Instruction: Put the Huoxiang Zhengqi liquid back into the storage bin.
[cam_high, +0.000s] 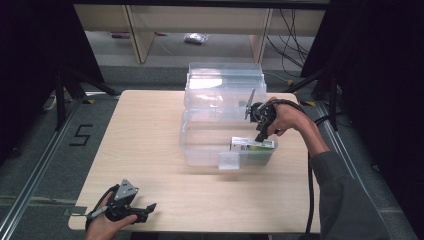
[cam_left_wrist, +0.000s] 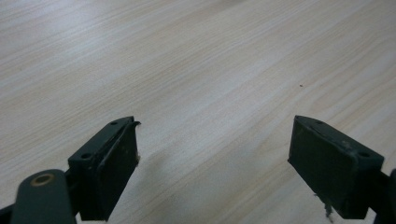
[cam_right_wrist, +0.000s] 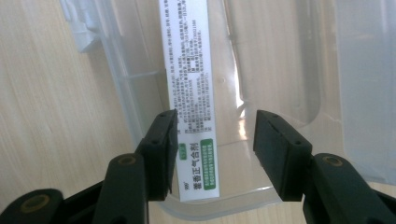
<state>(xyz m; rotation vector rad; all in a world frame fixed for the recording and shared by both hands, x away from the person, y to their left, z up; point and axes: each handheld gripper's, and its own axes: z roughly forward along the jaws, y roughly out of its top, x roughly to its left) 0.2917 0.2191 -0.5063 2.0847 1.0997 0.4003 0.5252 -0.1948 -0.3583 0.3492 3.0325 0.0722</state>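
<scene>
the slim white carton with a green label panel and fine black print (cam_right_wrist: 189, 84) lies on its side inside the clear plastic storage bin (cam_high: 200, 145), against the bin's near wall toward its right end, a placement that looks like a deliberate drop-off into the container. in the high view the carton (cam_high: 252, 145) shows its white and green faces through the glossy, see-through wall. the right claw (cam_right_wrist: 212, 154) hangs just above it, pointing down, its two matte black pads partly spread with a gap between them; the carton shows below and partly behind the left pad, and nothing is pinched, so the grip reads as let go. the bin has smooth moulded walls, rounded corners and a small latch tab on its front, with its hinged lid standing open behind. out at the near left corner of the pale wood-grain surface (cam_left_wrist: 196, 70), the left claw (cam_left_wrist: 212, 168) rests low with its pads spread wide and bare, apparently idle.
</scene>
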